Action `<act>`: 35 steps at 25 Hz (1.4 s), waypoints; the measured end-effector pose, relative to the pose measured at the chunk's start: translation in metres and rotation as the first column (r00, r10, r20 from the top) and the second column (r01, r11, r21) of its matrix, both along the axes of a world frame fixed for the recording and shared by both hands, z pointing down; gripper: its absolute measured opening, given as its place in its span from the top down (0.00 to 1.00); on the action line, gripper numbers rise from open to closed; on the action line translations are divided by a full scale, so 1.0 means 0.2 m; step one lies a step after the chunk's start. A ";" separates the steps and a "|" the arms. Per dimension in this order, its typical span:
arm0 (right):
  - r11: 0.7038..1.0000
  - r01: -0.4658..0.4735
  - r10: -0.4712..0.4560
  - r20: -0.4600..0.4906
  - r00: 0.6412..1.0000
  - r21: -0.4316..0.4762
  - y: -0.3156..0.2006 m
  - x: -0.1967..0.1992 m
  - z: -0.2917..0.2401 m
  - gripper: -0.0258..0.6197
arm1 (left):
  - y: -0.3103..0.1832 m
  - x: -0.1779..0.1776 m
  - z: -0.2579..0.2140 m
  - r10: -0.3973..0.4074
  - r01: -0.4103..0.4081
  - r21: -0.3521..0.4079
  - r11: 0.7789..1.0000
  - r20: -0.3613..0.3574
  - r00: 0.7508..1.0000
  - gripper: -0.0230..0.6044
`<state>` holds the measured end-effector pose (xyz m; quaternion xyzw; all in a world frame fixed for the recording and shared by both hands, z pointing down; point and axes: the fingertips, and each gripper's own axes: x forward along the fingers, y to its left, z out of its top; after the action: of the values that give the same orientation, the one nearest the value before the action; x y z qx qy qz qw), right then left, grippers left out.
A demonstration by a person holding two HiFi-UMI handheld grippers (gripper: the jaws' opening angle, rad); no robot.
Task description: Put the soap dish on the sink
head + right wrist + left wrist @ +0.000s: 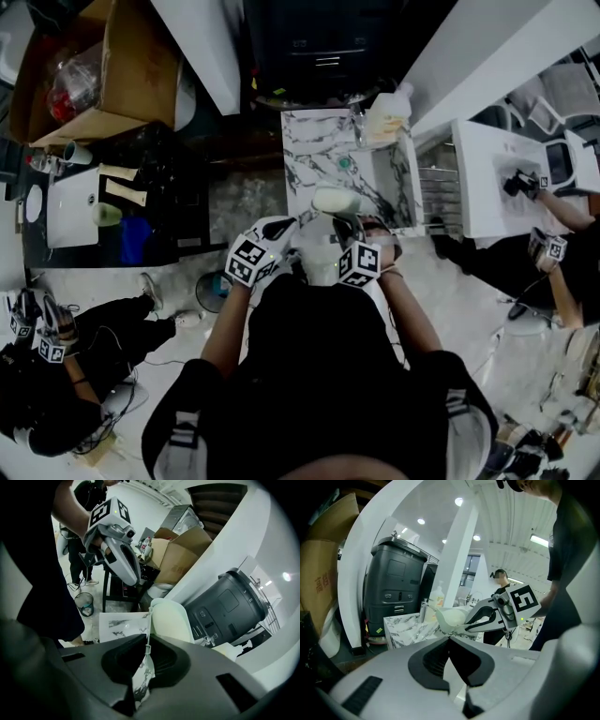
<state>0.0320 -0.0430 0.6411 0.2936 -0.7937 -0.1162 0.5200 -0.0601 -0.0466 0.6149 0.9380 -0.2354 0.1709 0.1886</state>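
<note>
In the head view the pale green soap dish (336, 200) hangs over the near edge of the marble-patterned sink counter (314, 155). My right gripper (342, 225) is shut on its rim. The right gripper view shows the dish (171, 620) rising from the right gripper (149, 637), thin rim pinched between the jaws, with the counter (119, 623) below. My left gripper (286, 225) is shut and holds nothing, just left of the dish. In the left gripper view it (450, 639) points at the dish (450, 618) and the right gripper (464, 626).
A soap bottle (389, 114) and a faucet (423, 609) stand at the counter's far end. A black machine (393, 588) sits behind it, a cardboard box (112, 66) to the left. Other people work at the lower left (56, 366) and at a white desk (487, 178) on the right.
</note>
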 end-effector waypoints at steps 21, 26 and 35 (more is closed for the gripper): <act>0.997 -0.073 0.074 -0.025 0.997 0.017 -0.16 -0.03 0.05 0.94 | -0.19 -0.08 0.00 0.051 -0.051 0.026 0.998 -0.025 0.998 0.97; 0.999 -0.029 0.029 -0.032 0.999 0.020 -0.21 -0.05 0.05 0.94 | -0.22 -0.10 0.00 0.025 -0.024 0.030 0.999 -0.020 0.999 0.97; 0.997 0.072 -0.072 -0.036 0.997 0.010 -0.34 -0.03 0.07 0.94 | -0.29 -0.09 -0.01 -0.096 0.096 0.031 0.995 -0.028 0.995 0.97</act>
<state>0.0264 -0.1106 0.6557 0.2656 -0.7937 -0.1446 0.5278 -0.0778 -0.1055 0.6120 0.9307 -0.2805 0.1456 0.1844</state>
